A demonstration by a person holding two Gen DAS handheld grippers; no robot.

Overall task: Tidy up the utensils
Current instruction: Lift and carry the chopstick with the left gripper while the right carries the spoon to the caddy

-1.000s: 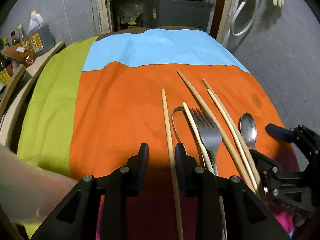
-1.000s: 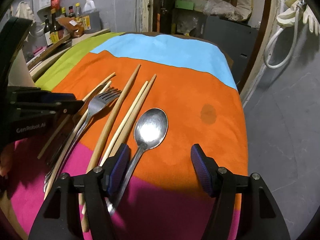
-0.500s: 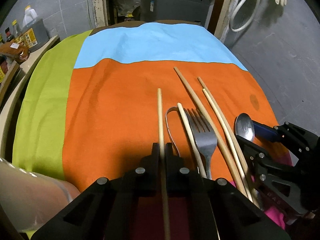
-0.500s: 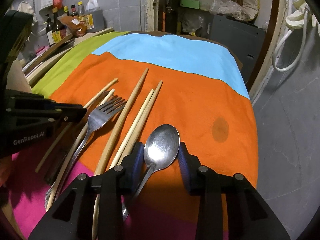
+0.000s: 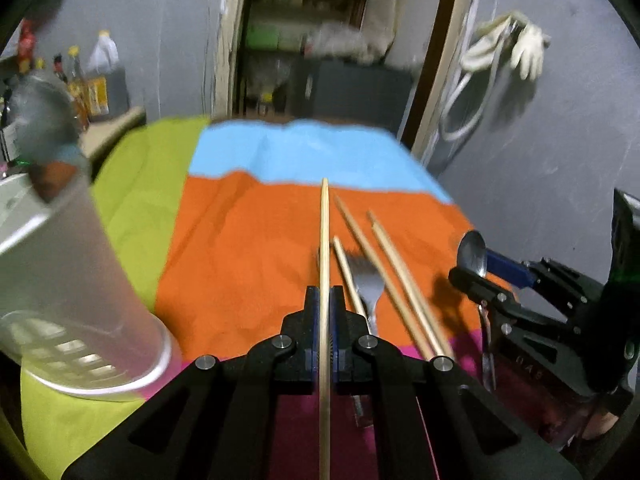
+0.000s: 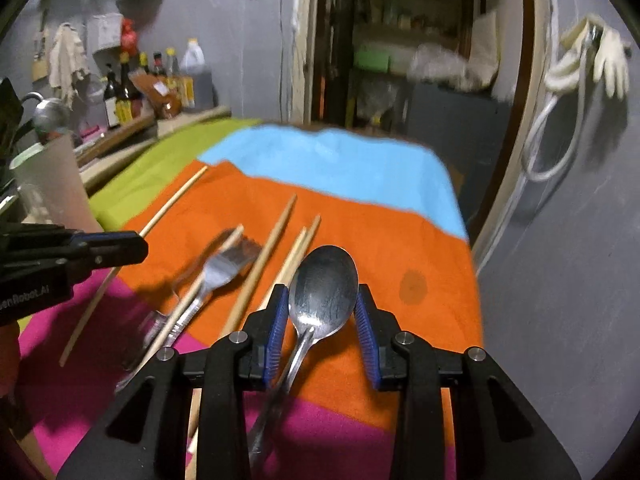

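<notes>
My left gripper (image 5: 325,300) is shut on a long wooden chopstick (image 5: 325,240), which it holds off the cloth, pointing away from me. My right gripper (image 6: 321,294) is shut on the bowl of a metal spoon (image 6: 324,276), with the handle hanging back under it. In the left wrist view the spoon (image 5: 472,250) and right gripper (image 5: 476,268) are at the right. In the right wrist view the left gripper (image 6: 136,246) holds its chopstick (image 6: 172,204) at the left. A fork (image 5: 370,286) and three more chopsticks (image 5: 400,264) lie on the orange cloth (image 5: 240,260) between the grippers.
A translucent plastic cup (image 5: 80,280) stands tilted at the near left, on the cloth's green part. Bottles (image 6: 120,100) line a shelf at the far left. A doorway and grey wall lie behind the table, and a hose and gloves (image 6: 608,60) hang at the right.
The left gripper shut on the chopstick and the right gripper shut on the spoon. Both then rose with them. The plastic cup has come into the left wrist view.
</notes>
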